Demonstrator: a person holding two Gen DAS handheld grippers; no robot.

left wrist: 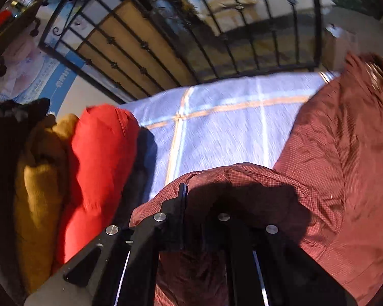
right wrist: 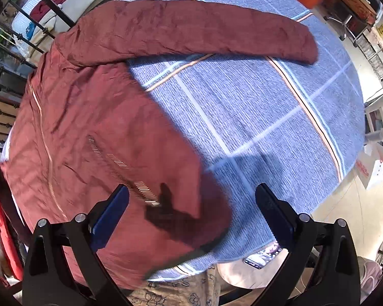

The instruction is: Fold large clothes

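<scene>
The left hand-held gripper (left wrist: 189,204) is pinching the maroon jacket (right wrist: 94,117), whose sleeve (right wrist: 191,33) is stretching toward two o'clock above the spread right hand-held gripper (right wrist: 191,199).

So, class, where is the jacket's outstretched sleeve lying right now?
In the right wrist view, the sleeve stretches across the top over the blue checked cloth, ending toward the right.

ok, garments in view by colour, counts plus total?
Dark red: 1, the jacket spread on the blue cloth, left gripper shut on its fabric.
Bright red: 1
Mustard yellow: 1
Black: 1
Total: 4
</scene>
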